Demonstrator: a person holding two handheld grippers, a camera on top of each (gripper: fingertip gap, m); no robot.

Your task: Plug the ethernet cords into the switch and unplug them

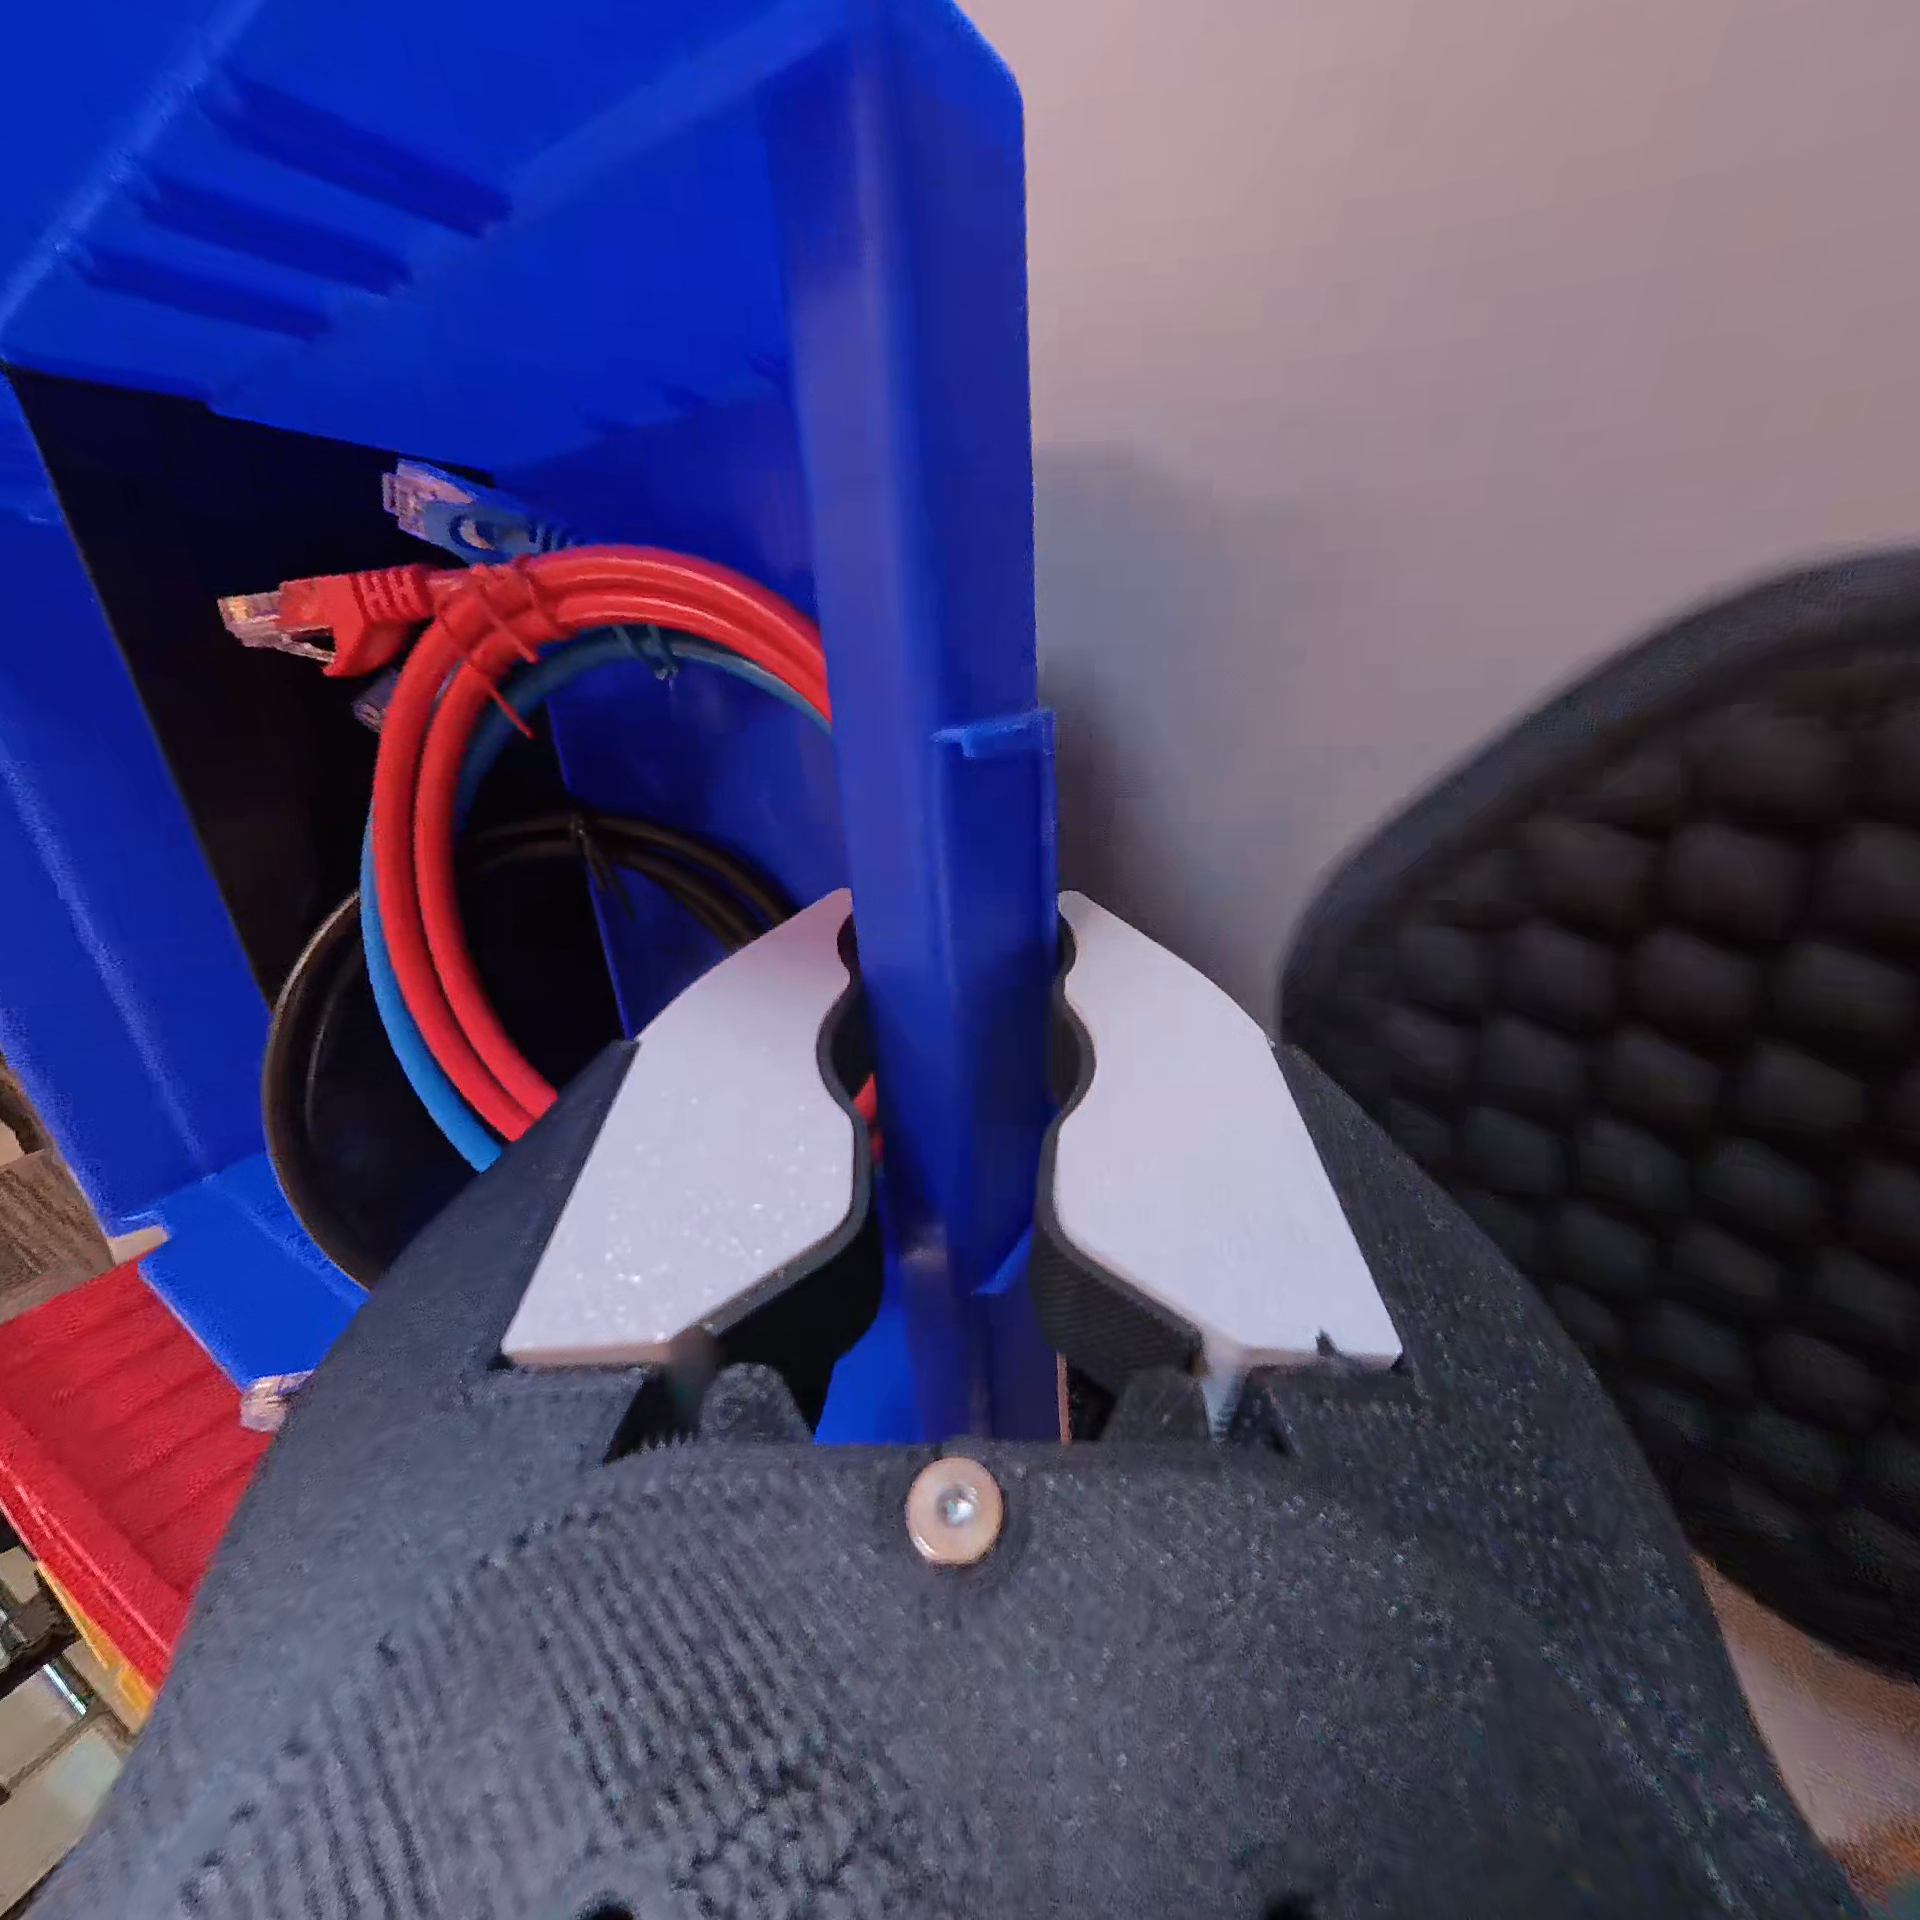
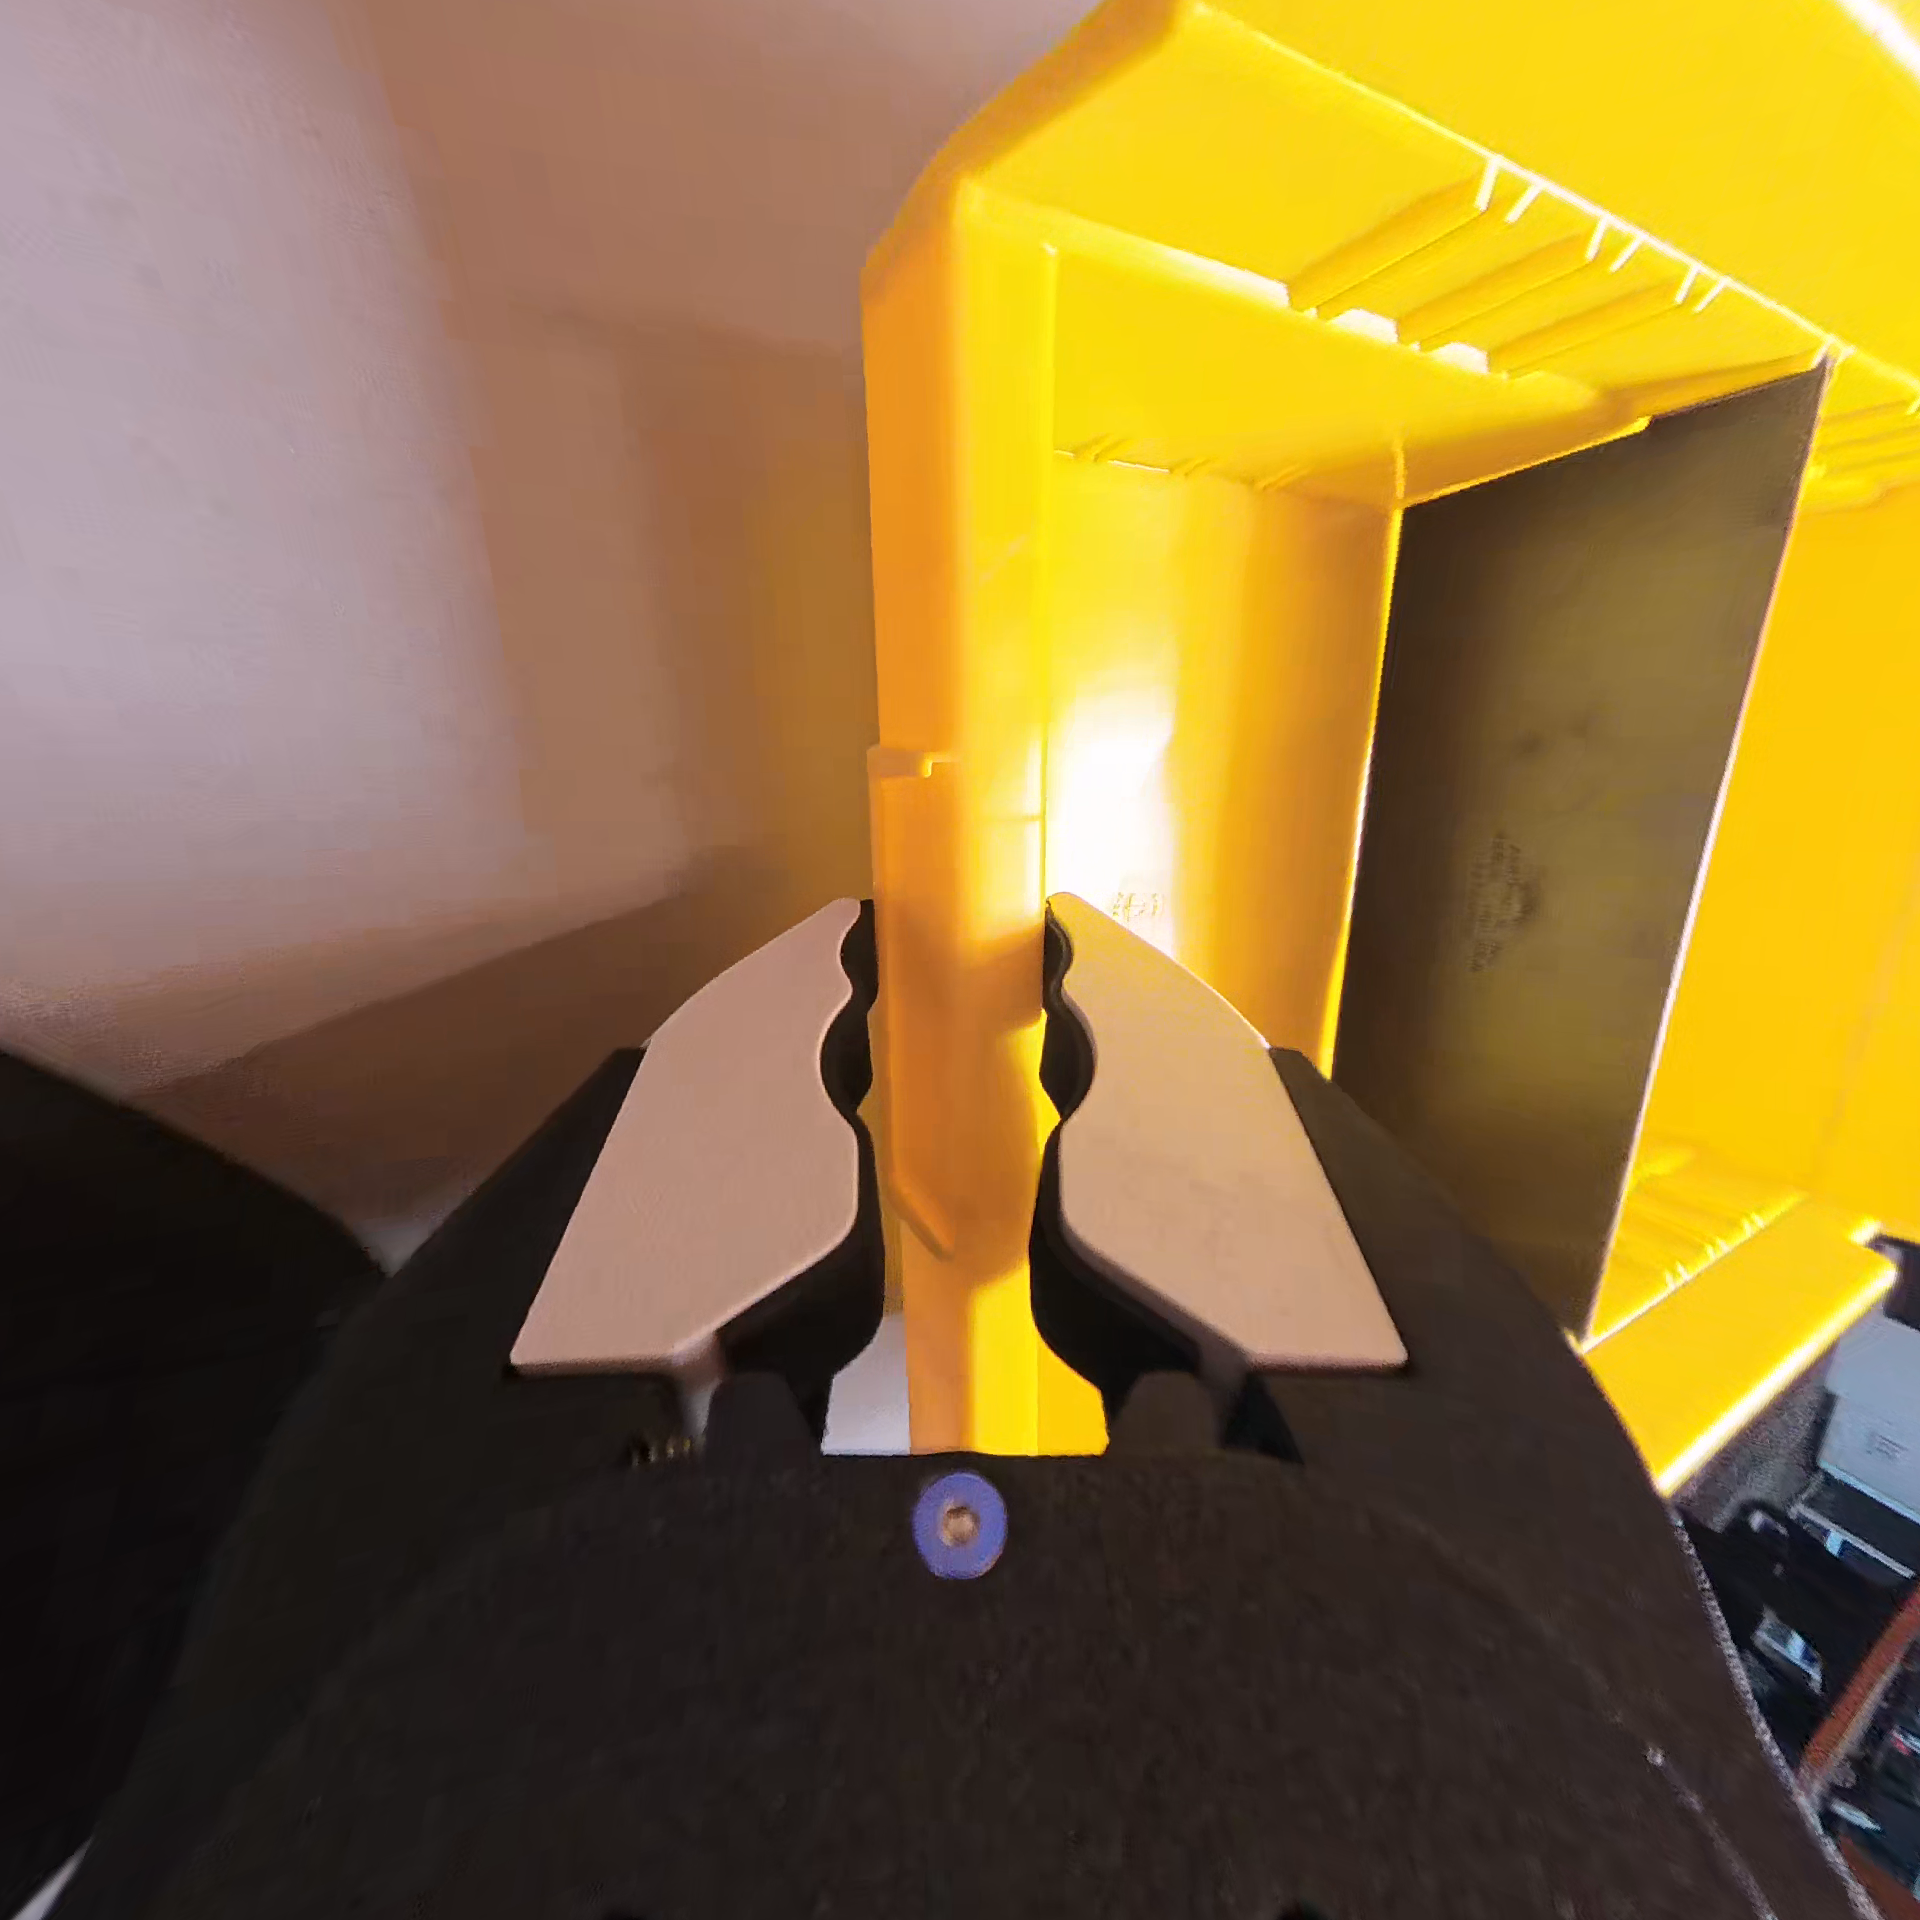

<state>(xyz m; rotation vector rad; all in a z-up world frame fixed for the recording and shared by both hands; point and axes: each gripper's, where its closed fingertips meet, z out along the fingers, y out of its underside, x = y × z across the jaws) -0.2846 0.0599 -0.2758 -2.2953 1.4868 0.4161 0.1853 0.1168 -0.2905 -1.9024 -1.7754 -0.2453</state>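
Each claw is clamped on a bin's rim so both can be carried: the left claw (image 1: 956,1049) grips the blue bin (image 1: 914,623) holding coiled ethernet cords (image 1: 457,831), the right claw (image 2: 951,1039) the yellow bin (image 2: 966,623). No switch shows.

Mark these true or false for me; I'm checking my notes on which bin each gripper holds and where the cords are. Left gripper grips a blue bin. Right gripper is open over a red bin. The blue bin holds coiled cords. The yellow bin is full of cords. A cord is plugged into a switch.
1. True: the left gripper is shut on the wall of the blue bin.
2. False: the right gripper is shut on the yellow bin.
3. True: red cords, a blue cord and a black cord lie coiled inside.
4. False: no cords show inside it.
5. False: no switch is in view; the plugs hang free.
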